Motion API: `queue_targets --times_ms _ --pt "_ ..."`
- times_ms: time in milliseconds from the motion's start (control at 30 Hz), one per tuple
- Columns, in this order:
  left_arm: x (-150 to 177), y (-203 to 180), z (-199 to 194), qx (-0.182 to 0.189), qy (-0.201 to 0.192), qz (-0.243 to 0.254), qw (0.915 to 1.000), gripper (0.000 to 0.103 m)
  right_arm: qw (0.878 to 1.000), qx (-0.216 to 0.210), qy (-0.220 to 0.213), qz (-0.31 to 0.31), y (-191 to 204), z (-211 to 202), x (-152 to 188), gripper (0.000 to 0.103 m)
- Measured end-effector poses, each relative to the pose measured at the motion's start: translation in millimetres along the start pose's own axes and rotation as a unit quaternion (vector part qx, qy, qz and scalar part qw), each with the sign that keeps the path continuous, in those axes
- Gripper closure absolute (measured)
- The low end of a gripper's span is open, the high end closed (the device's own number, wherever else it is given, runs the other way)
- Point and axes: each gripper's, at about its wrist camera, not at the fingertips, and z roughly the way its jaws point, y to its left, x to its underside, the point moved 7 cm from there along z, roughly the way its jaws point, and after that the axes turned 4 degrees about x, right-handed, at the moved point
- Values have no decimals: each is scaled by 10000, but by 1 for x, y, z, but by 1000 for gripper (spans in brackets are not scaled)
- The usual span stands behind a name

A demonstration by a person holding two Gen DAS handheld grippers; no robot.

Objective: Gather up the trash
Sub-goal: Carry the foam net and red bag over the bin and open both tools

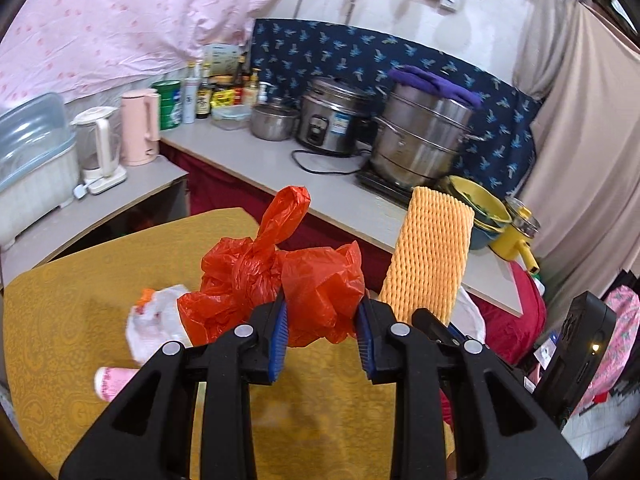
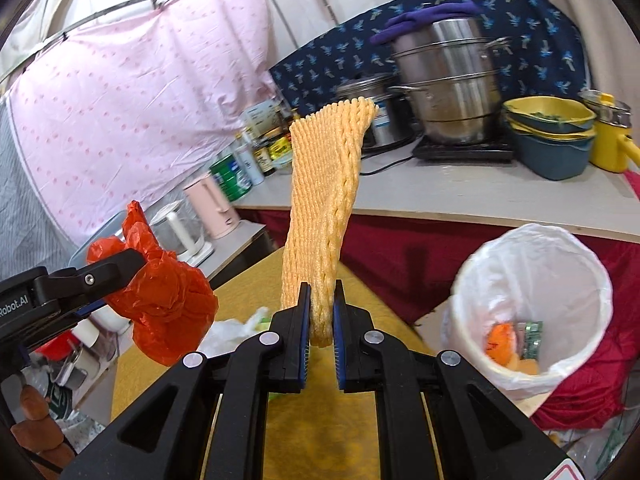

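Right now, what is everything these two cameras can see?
plastic bag: 1, red, in left gripper
foam net sleeve: 1, orange, in right gripper
bin: 1, white liner, right of table
table: 1, yellow cloth
white bag: 1, on table
steamer pot: 1, steel, on counter
rice cooker: 1, steel, on counter
kettle: 1, pink, on counter
basins: stacked, yellow and blue, on counter
left gripper: black, blue pads
right gripper: black, blue pads

A lined trash bin [image 2: 532, 304] sits at four o'clock beside the table [image 2: 320, 432], with the counter [image 2: 460, 196] beyond at twelve.
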Motion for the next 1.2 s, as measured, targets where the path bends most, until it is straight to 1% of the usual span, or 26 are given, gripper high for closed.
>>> queue_targets --times_ms 100,300,467,600,767,933,1067,1200 --pt "4 -34 16 158 111 184 9996 75 9997 165 -47 182 -34 -7 -3 93" --pt "17 -91 50 481 349 514 9969 75 9970 569 -111 510 -101 -21 -4 93" --pt "33 -133 80 804 567 710 9926 75 9929 878 -126 788 -153 -27 -1 93" --pt "43 -158 103 948 746 822 9893 75 9893 1085 -92 968 -189 -30 6 93" --pt "55 -181 129 1075 956 894 9856 75 9852 1281 -17 1138 -224 -26 16 93" --pt "72 -199 158 1196 1258 899 9807 75 9820 1394 96 1270 -246 -17 25 93" --pt "87 -200 186 1330 1602 655 9759 72 9798 1463 205 1347 -260 -7 34 93" --pt "98 -196 206 1401 1787 394 9731 71 9786 1500 302 1374 -269 5 39 93"
